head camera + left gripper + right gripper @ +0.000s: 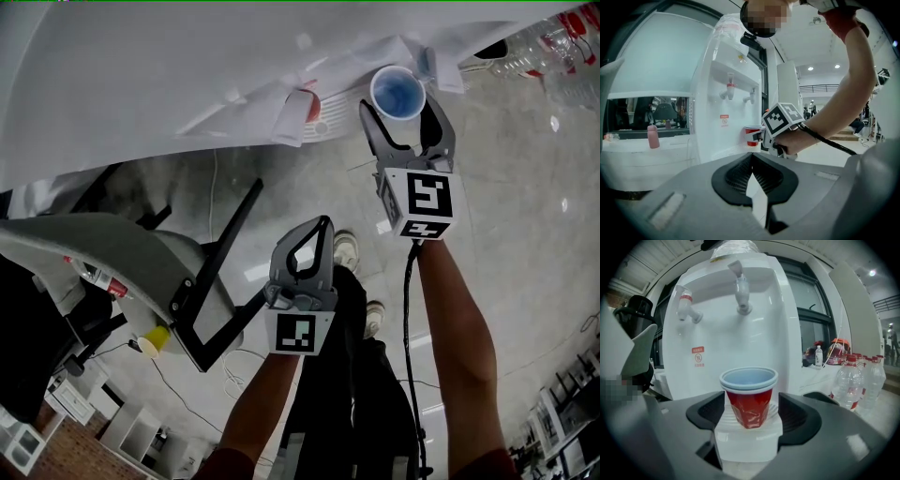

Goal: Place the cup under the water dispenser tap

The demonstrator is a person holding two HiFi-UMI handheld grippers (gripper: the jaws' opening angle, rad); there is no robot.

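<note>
right arm: bare forearm stretched forward to the water dispenser (787,333), the wrist straight and the marker cube (422,200) facing up at the head view.
right gripper (403,117): points at the dispenser's front and slightly down, level with the drip tray (750,441).
right fingers (799,416): spread wide, one on each side of the cup (750,397); a gap shows on both sides and neither pad presses on it.
cup: red outside and pale blue inside, upright on the ribbed white drip tray, roughly below the plain white tap (740,291); the red-capped tap (686,305) is off to its left in the right gripper view.
left arm: forearm bent and held back, closer to the body than the right arm, well short of the dispenser.
left gripper (323,225): aims toward the dispenser and a little down, with its own marker cube (300,333) at the rear.
left fingers (736,176): closed tip to tip with nothing between them.
seen from the left gripper view: the right hand (794,143) is at the dispenser, with the cup just beyond its cube.
surroundings: clear water bottles (855,376) stand on the floor right of the dispenser.
</note>
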